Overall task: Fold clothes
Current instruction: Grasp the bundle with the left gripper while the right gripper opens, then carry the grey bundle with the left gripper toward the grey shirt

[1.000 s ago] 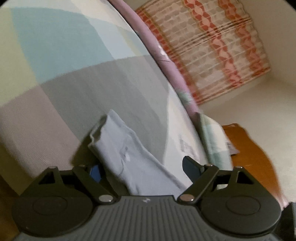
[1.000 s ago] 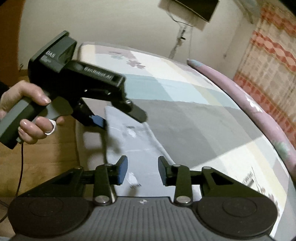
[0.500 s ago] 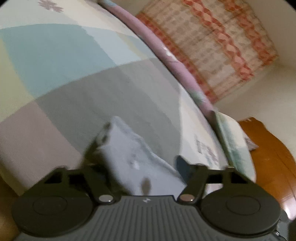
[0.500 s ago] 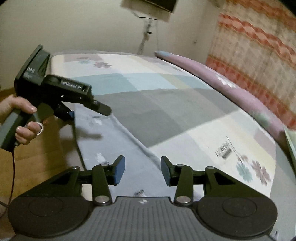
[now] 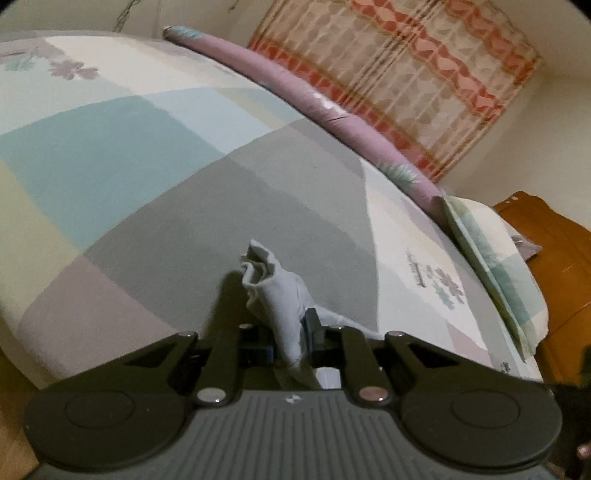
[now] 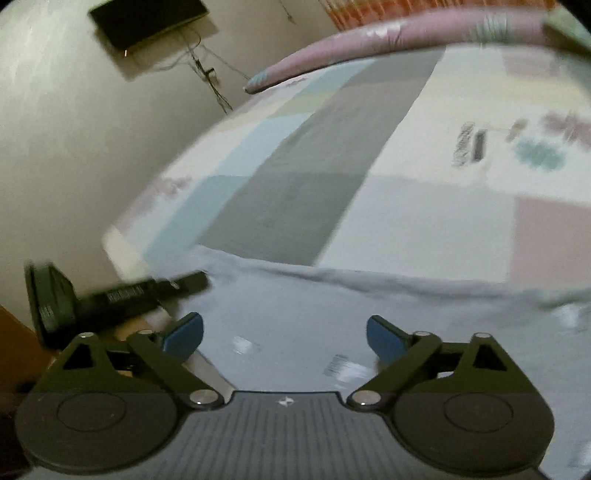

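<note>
The left gripper point(image 5: 289, 341) has its jaws closed on a bunched corner of the cloth point(image 5: 275, 291), a thin, soft, pale blue-grey fabric. The pinched part stands up between the jaws in a crumpled cone, its top edge curled into small folds, and casts a dark shadow on the bed point(image 5: 147, 177) just beside it.

In the right view the cloth point(image 6: 332, 317) lies spread flat on the near part of the bed point(image 6: 295, 184), smooth apart from a low ridge along its far edge. Small white printed marks show on its surface; they are too blurred to read. The right gripper point(image 6: 284, 334) hovers over the cloth with its jaws wide open, the blue pads point(image 6: 380, 338) well apart and holding nothing. The left gripper point(image 6: 122, 295), black and boxy, shows at the cloth's left corner, blurred.

The bed cover is a matte woven sheet in large flat blocks of grey, teal, cream, pale yellow and dusty mauve, with flower prints near the edges. A long mauve bolster point(image 5: 332, 110) runs along the far side. A pillow point(image 5: 495, 258) with green stripes lies at the bed's end, next to orange-brown wood furniture point(image 5: 554, 251). A pleated curtain point(image 5: 406, 74) in beige with red bands hangs behind. A dark flat screen point(image 6: 147, 18) is mounted on the plain wall, with thin cables below it.
</note>
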